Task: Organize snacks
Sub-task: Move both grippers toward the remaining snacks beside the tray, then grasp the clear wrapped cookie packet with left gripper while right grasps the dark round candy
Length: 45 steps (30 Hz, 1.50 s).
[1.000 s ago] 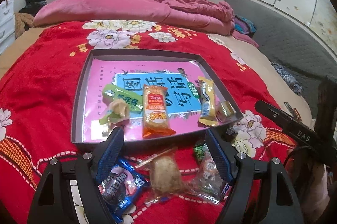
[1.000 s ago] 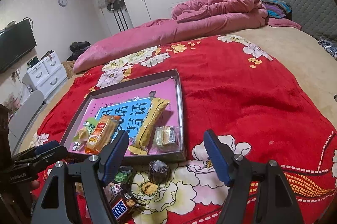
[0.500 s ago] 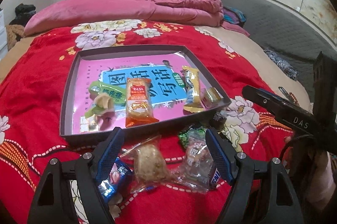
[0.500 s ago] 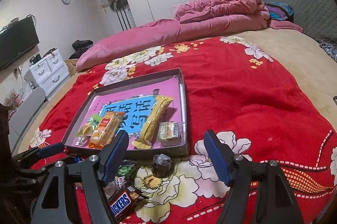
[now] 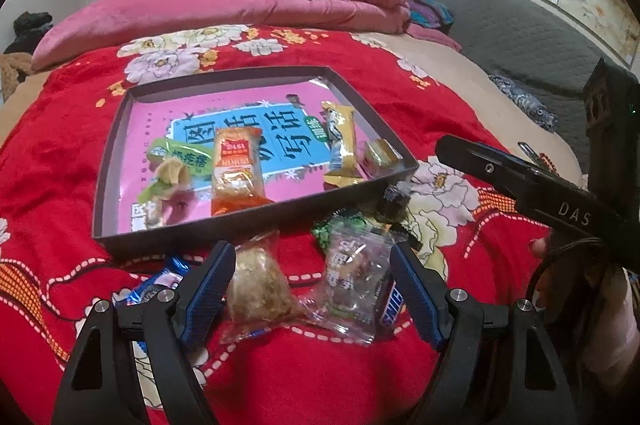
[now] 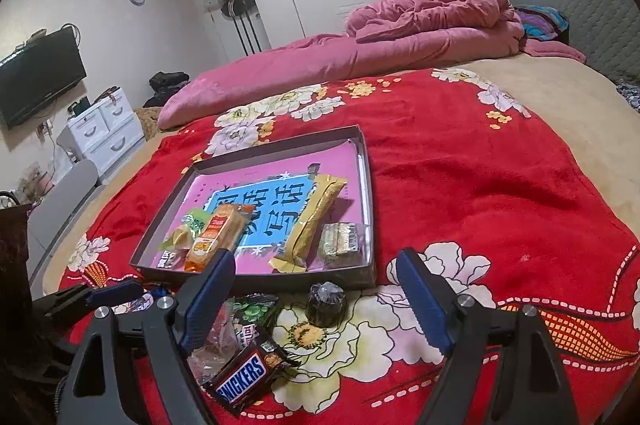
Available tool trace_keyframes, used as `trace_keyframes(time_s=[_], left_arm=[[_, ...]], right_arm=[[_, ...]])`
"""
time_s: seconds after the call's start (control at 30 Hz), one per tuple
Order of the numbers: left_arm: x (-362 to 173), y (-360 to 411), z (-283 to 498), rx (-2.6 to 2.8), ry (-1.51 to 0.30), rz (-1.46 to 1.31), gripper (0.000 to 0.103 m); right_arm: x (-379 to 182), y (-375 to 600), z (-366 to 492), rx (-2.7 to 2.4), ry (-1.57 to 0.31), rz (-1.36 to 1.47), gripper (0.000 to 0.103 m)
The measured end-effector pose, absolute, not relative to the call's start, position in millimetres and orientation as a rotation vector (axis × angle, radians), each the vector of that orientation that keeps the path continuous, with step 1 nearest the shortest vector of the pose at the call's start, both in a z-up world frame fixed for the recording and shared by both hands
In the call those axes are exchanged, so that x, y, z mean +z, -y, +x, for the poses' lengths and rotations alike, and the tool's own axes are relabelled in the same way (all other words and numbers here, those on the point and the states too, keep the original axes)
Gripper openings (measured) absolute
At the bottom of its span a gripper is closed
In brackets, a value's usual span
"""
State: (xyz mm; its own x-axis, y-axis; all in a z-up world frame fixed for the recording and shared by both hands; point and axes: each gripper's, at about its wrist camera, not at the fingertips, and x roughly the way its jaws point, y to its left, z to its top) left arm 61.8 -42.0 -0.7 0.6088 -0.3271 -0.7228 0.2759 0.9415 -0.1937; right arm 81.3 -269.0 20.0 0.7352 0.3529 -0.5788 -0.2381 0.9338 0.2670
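A dark shallow box [image 5: 192, 225] with a pink printed bottom lies on the red bedspread and holds several wrapped snacks, among them an orange pack [image 5: 236, 169] and a yellow bar [image 5: 340, 145]. The box shows in the right wrist view too [image 6: 256, 275]. Loose snacks lie in front of it: a clear-wrapped brown cake [image 5: 258, 281], a clear pack [image 5: 354, 273], a blue pack [image 5: 160, 285], a Snickers bar [image 6: 246, 377] and a dark round sweet [image 6: 326, 303]. My left gripper [image 5: 312, 289] is open, its fingers either side of the two clear packs. My right gripper [image 6: 312, 305] is open above the round sweet.
A pink quilt [image 6: 360, 57] and bundled blanket lie at the far end of the bed. A grey padded headboard [image 5: 520, 25] runs along the right. White drawers [image 6: 100, 133] and a wall TV [image 6: 40, 77] stand left of the bed.
My left gripper has moved right and lower over the loose snacks; the blue pack now lies left of its left finger. My right gripper has come closer to the round sweet.
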Motion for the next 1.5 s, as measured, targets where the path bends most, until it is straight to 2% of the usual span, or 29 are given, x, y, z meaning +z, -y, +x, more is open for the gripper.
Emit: trace_keyframes(time_s=[0.3, 0.73, 0.8, 1.0, 1.17, 1.27, 1.5], left_arm=[[-14.1, 49.5, 65.3, -0.379, -0.902, -0.052, 0.081], [-23.7, 60.3, 69.3, -0.425, -0.934, -0.021, 0.081], [-23.7, 58.7, 70.4, -0.426, -0.932, -0.028, 0.081], [-24.6, 57.2, 73.1, -0.431, -0.929, -0.038, 0.081], [-25.5, 58.5, 74.2, -0.447, -0.934, -0.045, 0.076], [-26.9, 60.3, 75.5, -0.465, -0.945, -0.051, 0.058], [-31.2, 61.9, 80.0, -0.485, -0.971, -0.081, 0.049]], right_arm=[[15.4, 263.1, 78.2, 0.35, -0.702, 0.163, 0.085], [-15.6, 267.4, 101.3, 0.308, -0.846, 0.209, 0.083], [-20.2, 266.7, 104.9, 0.319, -0.864, 0.218, 0.075], [-30.4, 257.0, 110.8, 0.359, -0.905, 0.214, 0.059], [-38.2, 249.3, 115.2, 0.383, -0.932, 0.204, 0.045], [-41.4, 249.0, 118.4, 0.382, -0.943, 0.211, 0.039], [-49.5, 247.4, 125.6, 0.375, -0.969, 0.212, 0.027]])
